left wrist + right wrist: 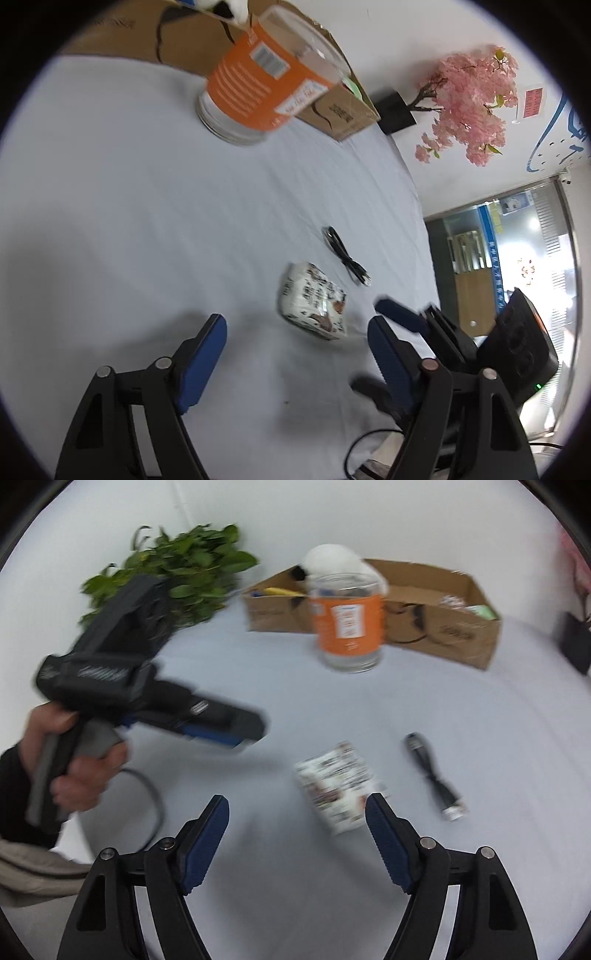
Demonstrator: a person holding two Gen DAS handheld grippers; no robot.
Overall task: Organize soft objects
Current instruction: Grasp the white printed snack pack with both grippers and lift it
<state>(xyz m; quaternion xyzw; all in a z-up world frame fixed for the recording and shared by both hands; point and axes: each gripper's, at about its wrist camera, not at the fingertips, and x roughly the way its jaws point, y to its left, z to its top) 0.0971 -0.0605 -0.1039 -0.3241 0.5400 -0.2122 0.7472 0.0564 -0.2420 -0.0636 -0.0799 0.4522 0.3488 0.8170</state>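
Note:
A soft printed packet (314, 301) lies flat on the white tablecloth (147, 203). My left gripper (297, 325) hovers just short of it, open, with neither pad touching it. In the right wrist view the same packet (338, 786) lies ahead and to the right of the middle. My right gripper (295, 801) is open, and its right finger stands close beside the packet's edge. A hand (85, 771) holds the left gripper (255, 731) at the left. One blue finger (400, 315) of the right gripper shows to the packet's right.
A clear jar with an orange label (347, 627) stands before a cardboard box (443, 627) that holds a white plush toy (332, 561). A bundled black cable (434, 775) lies right of the packet. A green plant (177, 572) and a pink blossom tree (476, 103) stand at the table's edges.

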